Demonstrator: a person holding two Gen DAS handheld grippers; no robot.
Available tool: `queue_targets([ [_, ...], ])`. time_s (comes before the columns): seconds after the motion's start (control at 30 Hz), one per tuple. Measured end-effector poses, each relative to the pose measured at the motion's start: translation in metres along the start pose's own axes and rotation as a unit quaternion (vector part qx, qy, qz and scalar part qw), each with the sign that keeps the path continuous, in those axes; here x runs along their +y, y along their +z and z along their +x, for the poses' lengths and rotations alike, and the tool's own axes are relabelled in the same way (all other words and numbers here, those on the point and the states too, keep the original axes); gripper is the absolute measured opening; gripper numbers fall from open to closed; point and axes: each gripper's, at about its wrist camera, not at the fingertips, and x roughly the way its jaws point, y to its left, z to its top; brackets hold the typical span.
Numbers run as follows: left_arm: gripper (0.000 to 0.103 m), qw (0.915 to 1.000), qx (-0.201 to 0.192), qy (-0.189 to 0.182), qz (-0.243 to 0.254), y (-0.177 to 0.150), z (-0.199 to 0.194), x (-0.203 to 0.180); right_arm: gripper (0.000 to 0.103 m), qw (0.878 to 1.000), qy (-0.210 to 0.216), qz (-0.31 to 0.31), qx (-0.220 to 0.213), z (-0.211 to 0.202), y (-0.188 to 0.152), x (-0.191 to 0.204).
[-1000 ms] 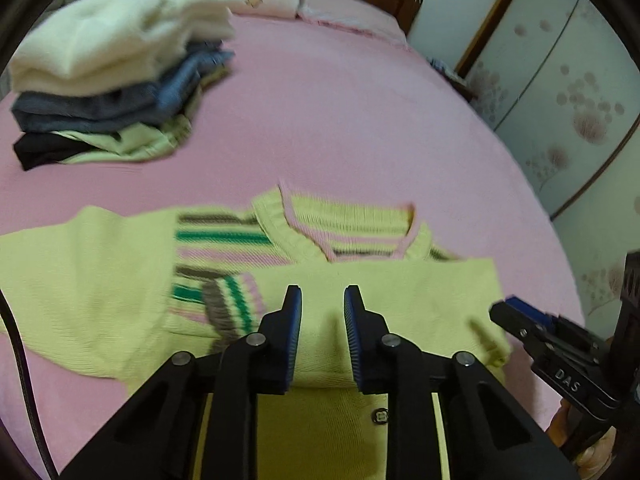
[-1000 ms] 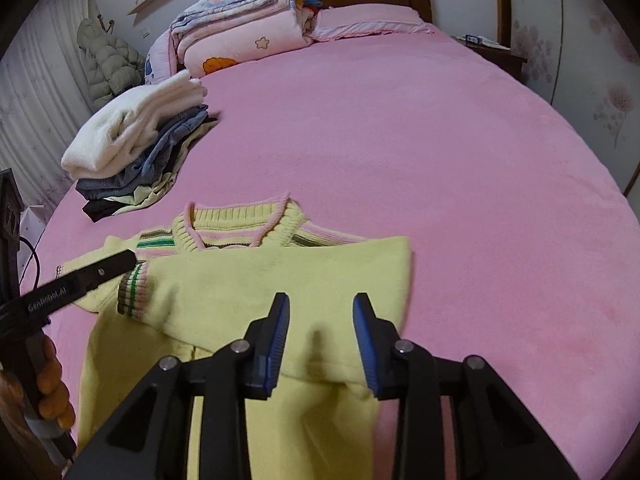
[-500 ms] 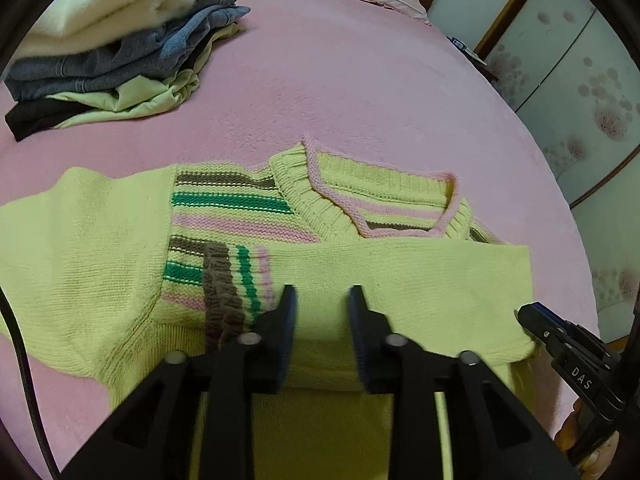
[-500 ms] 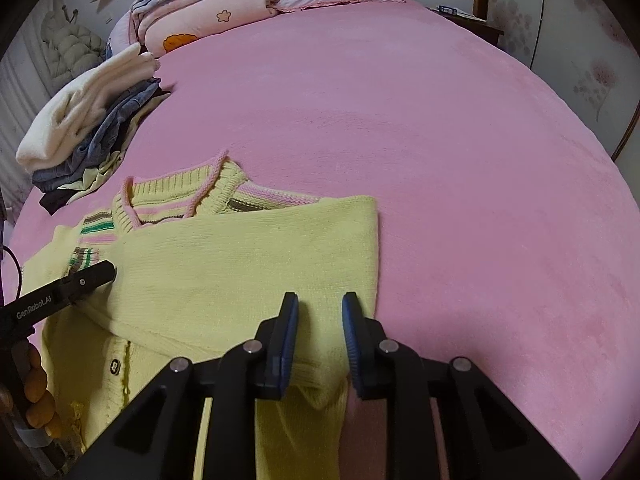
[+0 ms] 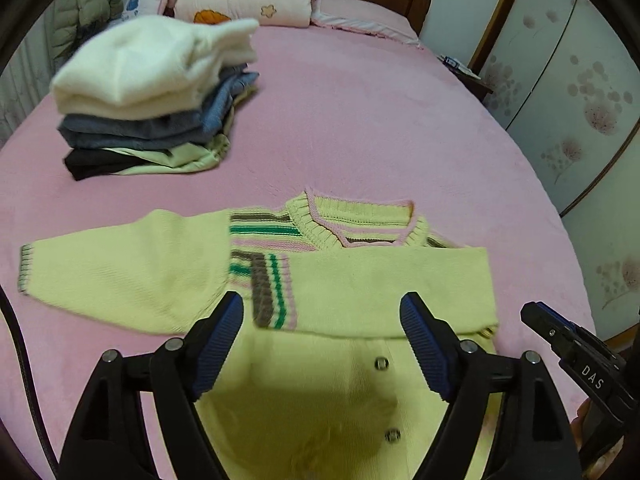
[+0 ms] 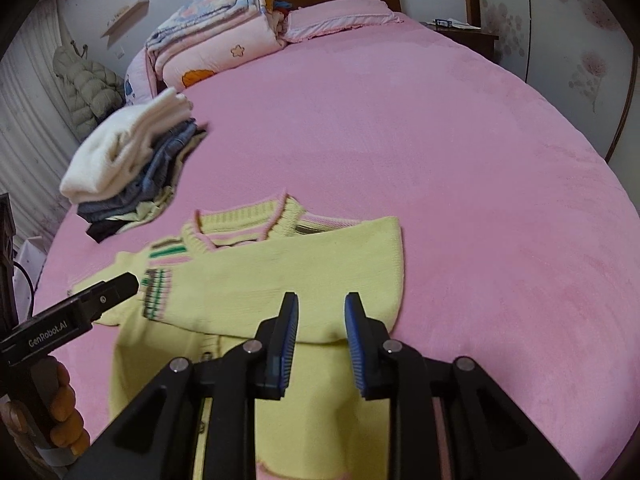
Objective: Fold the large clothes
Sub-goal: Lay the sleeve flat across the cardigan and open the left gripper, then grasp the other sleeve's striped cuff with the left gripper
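Above the yellow cardigan (image 5: 360, 292) on the bed (image 6: 440, 140), my left tongs (image 5: 322, 322) are opening, empty; my right tongs (image 6: 322, 320) are opening slightly, gripping nothing.

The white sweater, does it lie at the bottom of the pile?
No, the white sweater lies on top of the pile, above the blue clothes.

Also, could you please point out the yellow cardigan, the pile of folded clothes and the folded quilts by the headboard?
yellow cardigan (image 5: 384, 284): left wrist view, on the sleeve folded across its chest.
pile of folded clothes (image 5: 132, 76): left wrist view, on the white top garment.
folded quilts (image 6: 224, 44): right wrist view, on the pink quilt's side.
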Motion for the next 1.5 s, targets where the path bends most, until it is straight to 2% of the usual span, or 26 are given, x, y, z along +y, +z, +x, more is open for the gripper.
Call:
queue_targets([
  [0.17,0.083,0.9998,-0.018,0.000,0.000,-0.013,-0.048,0.008,0.024,1.000,0.023,0.006,-0.011,-0.033,-0.006,0.016],
  [0.37,0.083,0.9982,-0.048,0.036,-0.004,-0.023,-0.095,0.024,0.024,0.999,0.031,-0.014,-0.020,-0.061,-0.014,0.045],
  [0.57,0.083,0.9960,-0.070,0.050,-0.025,-0.031,-0.136,0.059,0.024,0.997,0.055,-0.036,-0.040,-0.080,-0.017,0.080],
  [0.73,0.083,0.9935,-0.078,0.062,-0.054,-0.037,-0.149,0.098,0.024,0.994,0.071,-0.065,-0.049,-0.080,-0.019,0.121],
  [0.93,0.083,0.9892,-0.056,0.068,-0.117,-0.049,-0.124,0.166,0.024,0.991,0.076,-0.103,-0.043,-0.056,-0.026,0.166],
  [1.1,0.083,0.9825,-0.028,0.048,-0.178,-0.062,-0.075,0.222,0.024,0.991,0.070,-0.115,-0.023,-0.019,-0.034,0.186],
  [1.2,0.083,0.9752,-0.015,0.029,-0.219,-0.066,-0.046,0.251,0.024,0.991,0.073,-0.109,0.000,0.007,-0.038,0.191],
  [1.33,0.083,0.9636,-0.014,0.008,-0.267,-0.069,-0.012,0.282,0.024,0.992,0.071,-0.104,0.017,0.033,-0.042,0.195],
  [1.5,0.083,0.9552,-0.034,-0.002,-0.294,-0.065,0.016,0.301,0.024,0.991,0.070,-0.107,0.029,0.052,-0.047,0.201],
])
